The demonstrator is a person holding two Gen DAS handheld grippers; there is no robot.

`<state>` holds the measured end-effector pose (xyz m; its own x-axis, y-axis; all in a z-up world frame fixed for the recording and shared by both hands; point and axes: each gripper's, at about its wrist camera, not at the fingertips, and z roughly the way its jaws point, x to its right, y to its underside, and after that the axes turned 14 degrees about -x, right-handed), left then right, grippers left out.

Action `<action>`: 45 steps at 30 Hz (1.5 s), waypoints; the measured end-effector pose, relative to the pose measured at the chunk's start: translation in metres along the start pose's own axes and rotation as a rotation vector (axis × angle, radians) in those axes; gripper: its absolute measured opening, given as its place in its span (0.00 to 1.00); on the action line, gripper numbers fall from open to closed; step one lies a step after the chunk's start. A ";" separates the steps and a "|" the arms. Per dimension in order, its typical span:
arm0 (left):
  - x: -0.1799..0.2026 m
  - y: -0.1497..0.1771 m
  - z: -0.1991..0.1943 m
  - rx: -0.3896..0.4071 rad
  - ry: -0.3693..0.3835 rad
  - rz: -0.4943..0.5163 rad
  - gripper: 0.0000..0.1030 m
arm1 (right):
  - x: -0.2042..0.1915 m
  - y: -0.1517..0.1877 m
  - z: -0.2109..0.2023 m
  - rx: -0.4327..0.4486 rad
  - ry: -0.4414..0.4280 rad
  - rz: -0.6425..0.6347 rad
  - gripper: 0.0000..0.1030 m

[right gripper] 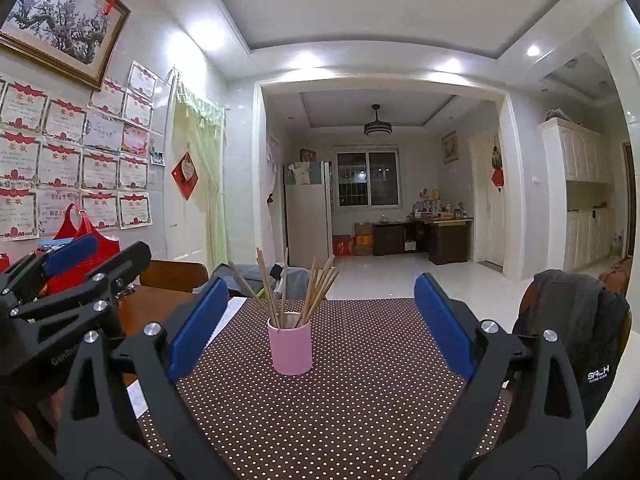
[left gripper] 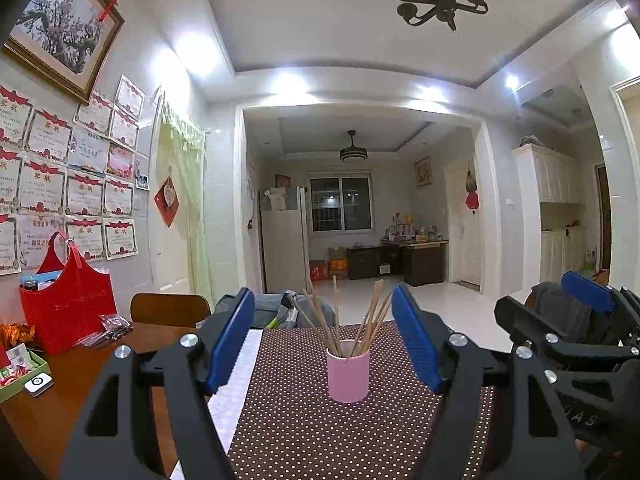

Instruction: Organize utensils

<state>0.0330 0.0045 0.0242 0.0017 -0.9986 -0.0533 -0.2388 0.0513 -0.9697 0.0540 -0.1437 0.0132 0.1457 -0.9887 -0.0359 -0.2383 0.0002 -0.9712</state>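
Observation:
A pink cup (left gripper: 348, 372) stands upright on the brown polka-dot mat (left gripper: 288, 432), with several wooden chopsticks (left gripper: 340, 316) standing in it and fanning out. My left gripper (left gripper: 324, 344) is open and empty, its blue pads either side of the cup and short of it. In the right wrist view the pink cup (right gripper: 291, 346) and chopsticks (right gripper: 288, 288) sit ahead on the mat (right gripper: 340, 400). My right gripper (right gripper: 320, 328) is open and empty, wide around the cup's line and short of it. Each gripper shows at the edge of the other's view.
A red tote bag (left gripper: 68, 308) and small packets (left gripper: 108, 330) sit on the wooden table (left gripper: 52, 404) at left, with a green box (left gripper: 20, 368) at the near left. A chair back (left gripper: 170, 308) stands beyond the table. A dark jacket (right gripper: 576, 320) hangs on a chair at right.

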 end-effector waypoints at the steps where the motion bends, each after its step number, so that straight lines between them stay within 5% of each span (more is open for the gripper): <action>1: 0.000 0.000 0.000 0.000 -0.001 0.001 0.68 | 0.000 0.000 0.000 0.001 0.000 -0.001 0.90; 45: -0.010 0.001 0.000 -0.020 0.000 0.007 0.68 | 0.000 0.005 0.001 -0.026 -0.007 0.017 0.90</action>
<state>0.0333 0.0147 0.0239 -0.0004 -0.9982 -0.0601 -0.2582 0.0582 -0.9643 0.0541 -0.1437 0.0082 0.1480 -0.9875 -0.0543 -0.2658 0.0132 -0.9639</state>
